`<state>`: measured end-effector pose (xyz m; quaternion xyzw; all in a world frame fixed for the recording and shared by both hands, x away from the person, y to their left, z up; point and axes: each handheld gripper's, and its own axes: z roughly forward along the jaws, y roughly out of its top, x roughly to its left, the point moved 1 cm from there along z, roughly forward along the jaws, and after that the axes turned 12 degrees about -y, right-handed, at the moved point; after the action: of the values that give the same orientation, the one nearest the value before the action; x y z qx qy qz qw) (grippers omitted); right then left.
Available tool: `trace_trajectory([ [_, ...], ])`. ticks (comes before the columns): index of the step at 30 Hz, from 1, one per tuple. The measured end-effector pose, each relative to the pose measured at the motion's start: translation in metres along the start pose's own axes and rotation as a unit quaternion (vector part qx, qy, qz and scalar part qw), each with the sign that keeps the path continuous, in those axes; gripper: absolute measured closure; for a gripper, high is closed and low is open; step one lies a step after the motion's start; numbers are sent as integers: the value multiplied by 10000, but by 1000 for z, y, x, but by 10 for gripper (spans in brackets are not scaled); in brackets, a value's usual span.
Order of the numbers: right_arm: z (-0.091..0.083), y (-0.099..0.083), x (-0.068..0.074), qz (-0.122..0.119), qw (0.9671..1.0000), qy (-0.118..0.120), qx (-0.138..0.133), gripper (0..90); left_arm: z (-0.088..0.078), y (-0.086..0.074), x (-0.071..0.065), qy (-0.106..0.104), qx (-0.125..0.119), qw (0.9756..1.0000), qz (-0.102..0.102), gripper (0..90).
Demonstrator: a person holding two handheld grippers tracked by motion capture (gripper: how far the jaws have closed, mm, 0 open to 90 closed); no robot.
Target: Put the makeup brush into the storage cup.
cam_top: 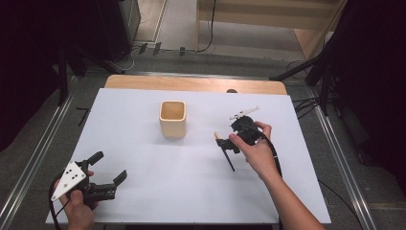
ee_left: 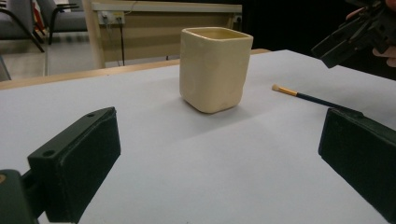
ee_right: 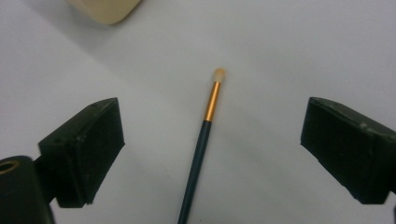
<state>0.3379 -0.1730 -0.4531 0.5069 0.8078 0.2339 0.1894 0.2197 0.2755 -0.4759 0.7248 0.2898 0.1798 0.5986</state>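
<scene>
- White sheet covers the tabletop [cam_top: 158, 191], with a strip of bare wood along its far edge, and everything in play sits on that sheet.
- Right gripper [ee_right: 212, 140] hangs low over a slim brush [ee_right: 201, 144], jaws spread wide to either side of the dark handle, pads clear of it, nothing gripped.
- That brush lies flat on the sheet: black handle, gold band, pale tuft at the tip, and the tip points roughly toward the cup.
- From above, the right hand [cam_top: 256, 148] tilts its gripper down at the brush's tufted end, right of the cup.
- Cream cup [cam_top: 172, 118], squarish and open-topped, stands upright near the middle of the sheet, well apart from the brush.
- Left gripper [cam_top: 109, 166] sits at the near left corner, jaws wide open and empty, aimed across the sheet toward the cup.
- Left hand [cam_top: 79, 203] holds it just above the paper.
</scene>
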Motion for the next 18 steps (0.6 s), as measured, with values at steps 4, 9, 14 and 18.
trace_trajectory([
  [4,7,0,3,15,9997,-57,254,118,-1,0,0,17,-10,10000,-15,0],
  [9,15,0,5,36,9979,-173,618,171,-1,0,1,30,-8,10000,-15,0],
  [14,22,2,7,-19,9956,-212,918,350,0,0,0,23,4,10000,-7,0],
  [18,24,3,9,-109,9938,-112,1101,452,0,0,0,26,5,10000,-4,0],
])
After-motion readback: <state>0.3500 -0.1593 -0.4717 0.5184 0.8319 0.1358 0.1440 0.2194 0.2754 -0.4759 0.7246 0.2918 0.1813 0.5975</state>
